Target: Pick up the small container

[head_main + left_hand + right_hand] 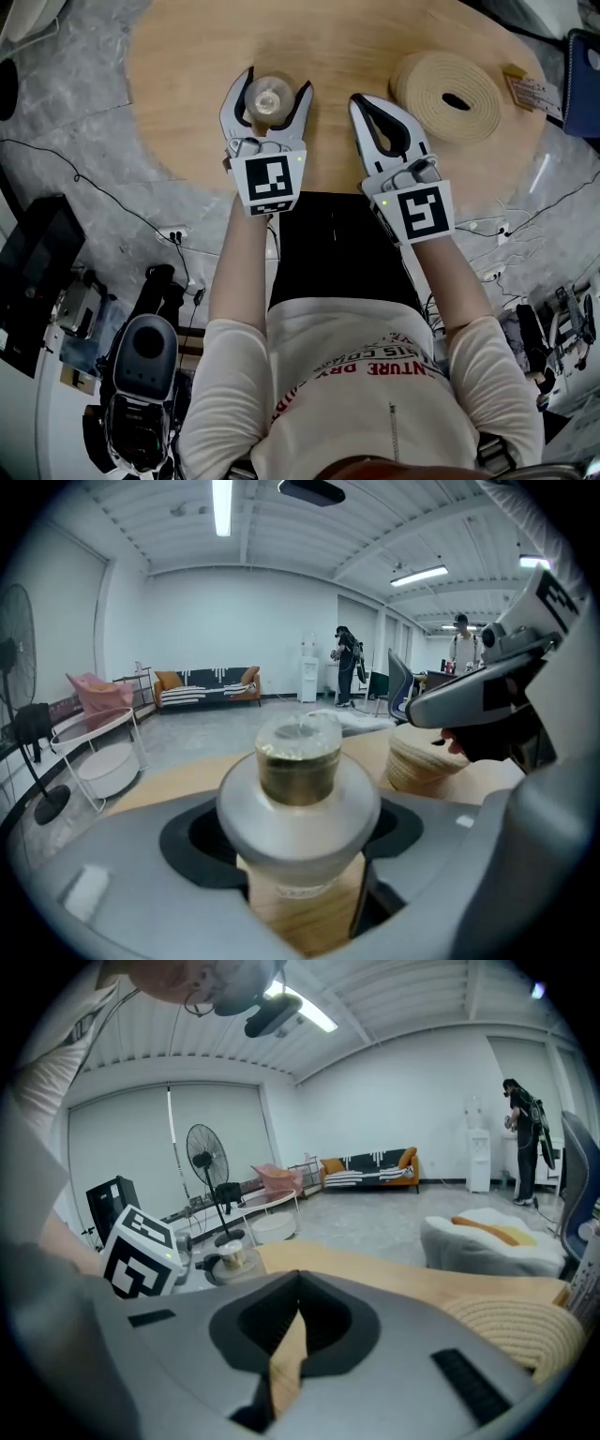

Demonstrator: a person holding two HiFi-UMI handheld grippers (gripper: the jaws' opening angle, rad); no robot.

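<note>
The small container (267, 97), a clear jar with a grey flared body and gold-coloured contents, stands on the round wooden table (187, 84). My left gripper (275, 84) reaches around it, one jaw on each side, and both press against its body. In the left gripper view the small container (300, 780) fills the gap between the jaws. My right gripper (364, 103) rests to its right on the table near the front edge, shut with nothing in it; its tips meet in the right gripper view (295, 1288). From there the small container (230, 1256) shows far left.
A coiled woven mat (445, 82) lies at the table's right, with a small printed card (530, 91) beyond it. Cables and a power strip (171, 234) lie on the floor to the left, beside black equipment (33, 253). The person stands close against the table's front edge.
</note>
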